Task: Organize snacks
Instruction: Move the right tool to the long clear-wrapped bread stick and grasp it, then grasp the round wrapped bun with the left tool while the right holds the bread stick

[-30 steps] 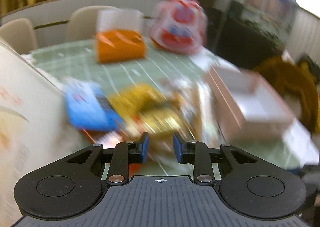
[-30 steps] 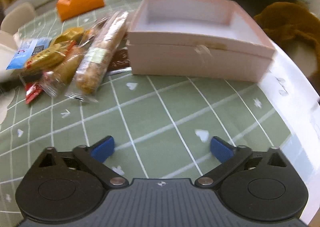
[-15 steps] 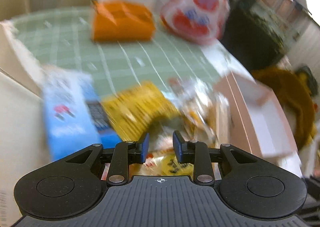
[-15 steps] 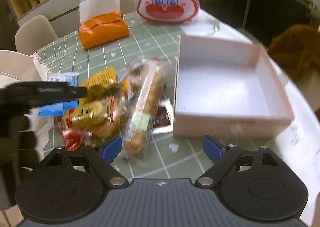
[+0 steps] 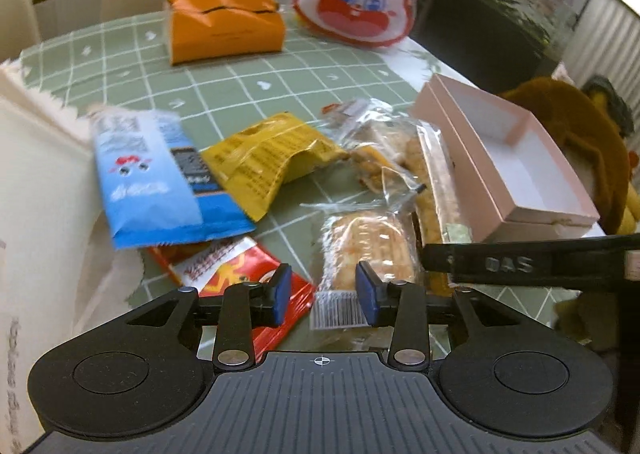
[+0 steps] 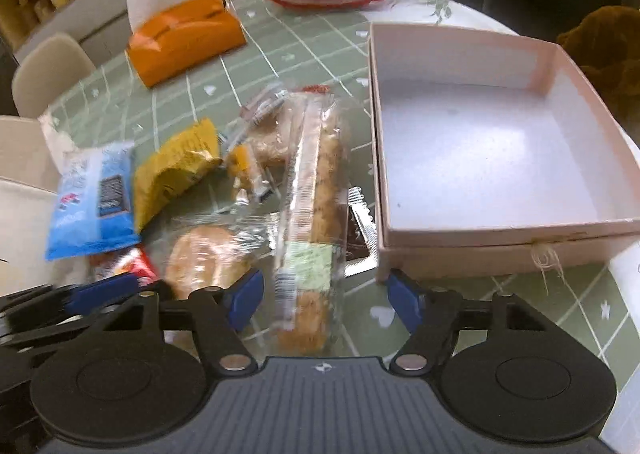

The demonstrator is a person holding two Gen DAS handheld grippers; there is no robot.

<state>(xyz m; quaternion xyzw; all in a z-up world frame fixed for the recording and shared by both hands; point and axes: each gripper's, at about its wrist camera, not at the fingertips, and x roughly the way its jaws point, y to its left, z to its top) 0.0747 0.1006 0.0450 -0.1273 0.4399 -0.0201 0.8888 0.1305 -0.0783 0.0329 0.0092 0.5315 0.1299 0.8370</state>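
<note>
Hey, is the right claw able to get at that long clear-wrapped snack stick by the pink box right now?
Probably yes. The right claw is open with the long snack stick lying on top of the pile, its near end between the fingers; the pink box sits clear beside it.

Snack pile, centre-left of the right wrist view: a blue-and-white foil packet (image 6: 94, 201) lies flat at far left; a crumpled yellow wrapper (image 6: 172, 172) overlaps its right edge. A red sachet (image 5: 236, 274) lies partly under the blue packet. A long clear-wrapped biscuit stick (image 6: 314, 214) lies lengthwise beside an open, empty pink cardboard box (image 6: 484, 158) at right.
</note>
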